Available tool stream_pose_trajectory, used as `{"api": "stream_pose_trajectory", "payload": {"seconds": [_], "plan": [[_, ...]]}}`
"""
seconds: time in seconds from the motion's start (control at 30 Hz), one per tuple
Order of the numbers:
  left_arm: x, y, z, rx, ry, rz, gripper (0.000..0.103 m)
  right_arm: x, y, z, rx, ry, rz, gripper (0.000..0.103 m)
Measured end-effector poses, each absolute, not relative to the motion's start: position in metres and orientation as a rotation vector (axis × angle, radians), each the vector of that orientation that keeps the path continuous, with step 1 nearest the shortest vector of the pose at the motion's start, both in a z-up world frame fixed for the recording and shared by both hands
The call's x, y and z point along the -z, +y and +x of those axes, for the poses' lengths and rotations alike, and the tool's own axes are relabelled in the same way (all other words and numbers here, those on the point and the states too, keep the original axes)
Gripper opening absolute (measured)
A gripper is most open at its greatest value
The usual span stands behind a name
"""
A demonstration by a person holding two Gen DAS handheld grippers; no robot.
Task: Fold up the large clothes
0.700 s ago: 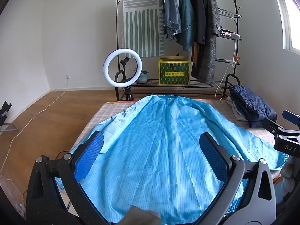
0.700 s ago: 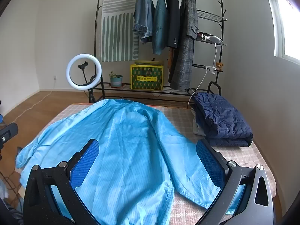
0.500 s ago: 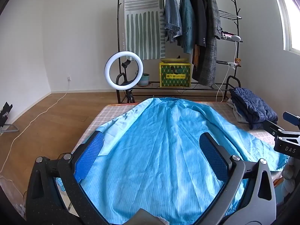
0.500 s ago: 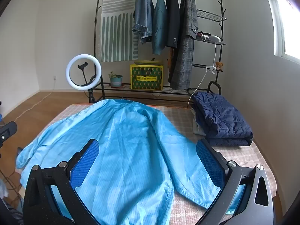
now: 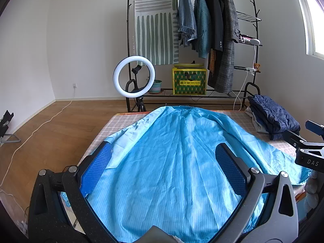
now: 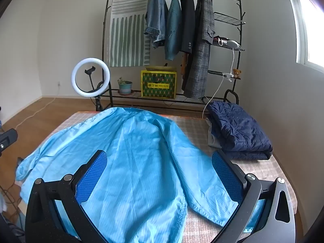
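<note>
A large light-blue striped coat [image 5: 178, 158] lies spread flat on a checked bed, collar at the far end, sleeves out to both sides. It also shows in the right wrist view [image 6: 129, 158]. My left gripper [image 5: 162, 162] is open and empty above the coat's lower middle. My right gripper [image 6: 160, 168] is open and empty above the coat's right side, near the right sleeve [image 6: 202, 186]. The right gripper's body [image 5: 307, 151] shows at the right edge of the left wrist view.
A folded navy quilted jacket [image 6: 239, 131] on a small stack lies on the bed's far right corner [image 5: 271, 117]. Behind the bed stand a ring light [image 5: 133, 77], a clothes rack with hanging coats [image 5: 204, 24] and a yellow box [image 5: 189, 81]. Wooden floor lies to the left.
Both grippers have drifted slightly; the left view has tilted up a little. The coat lies as before and both grippers stay open.
</note>
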State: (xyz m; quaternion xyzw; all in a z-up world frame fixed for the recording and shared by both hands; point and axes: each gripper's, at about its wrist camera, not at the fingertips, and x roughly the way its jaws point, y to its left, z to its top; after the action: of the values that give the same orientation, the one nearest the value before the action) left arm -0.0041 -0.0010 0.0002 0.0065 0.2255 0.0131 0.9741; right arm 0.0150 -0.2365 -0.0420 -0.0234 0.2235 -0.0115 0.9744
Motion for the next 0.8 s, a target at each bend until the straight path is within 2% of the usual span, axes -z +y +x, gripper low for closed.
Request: {"api": "stream_pose_trajectory", "payload": {"seconds": [0.8], "plan": [[-0.0059,0.0039,-0.0042,-0.025,0.455,0.011,0.103,0.0431,-0.2381,0.0151,0.024,0.452,-0.043,0.103]]}}
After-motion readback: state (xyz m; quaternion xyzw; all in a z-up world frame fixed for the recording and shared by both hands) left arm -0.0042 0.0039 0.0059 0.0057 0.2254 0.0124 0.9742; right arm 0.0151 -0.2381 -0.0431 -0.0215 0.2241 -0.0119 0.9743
